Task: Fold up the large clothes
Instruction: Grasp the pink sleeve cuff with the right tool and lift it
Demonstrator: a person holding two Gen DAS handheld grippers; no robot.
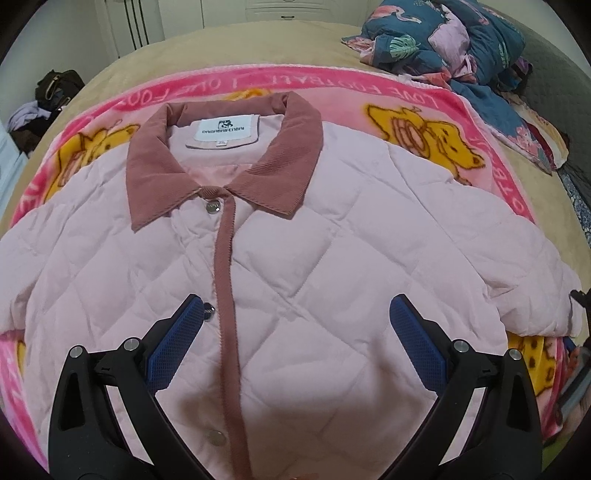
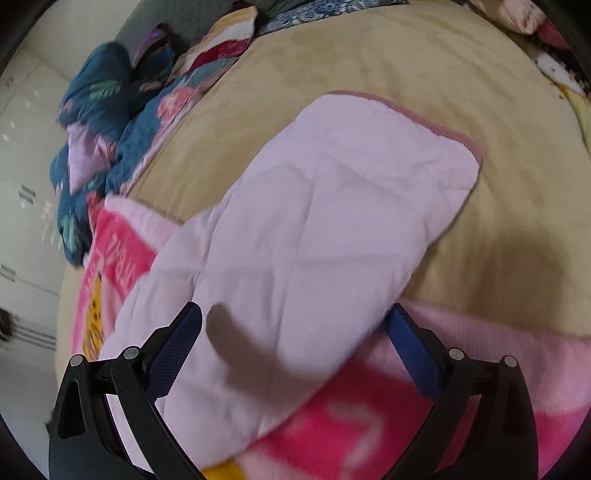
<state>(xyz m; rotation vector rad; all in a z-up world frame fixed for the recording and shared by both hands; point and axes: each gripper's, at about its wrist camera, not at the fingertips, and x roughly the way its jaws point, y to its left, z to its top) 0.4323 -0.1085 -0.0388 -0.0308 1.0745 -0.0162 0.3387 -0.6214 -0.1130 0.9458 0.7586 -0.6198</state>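
A pale pink quilted jacket lies flat, front up and buttoned, on a pink cartoon blanket. It has a dusty-rose corduroy collar and placket. My left gripper is open above the jacket's chest, holding nothing. In the right wrist view one sleeve stretches away, its rose-trimmed cuff resting on the beige bedspread. My right gripper is open over the sleeve's upper part, holding nothing.
A heap of blue floral bedding lies at the head of the bed; it also shows in the right wrist view. White wardrobe doors stand behind. A dark bag and clothes sit at the far left.
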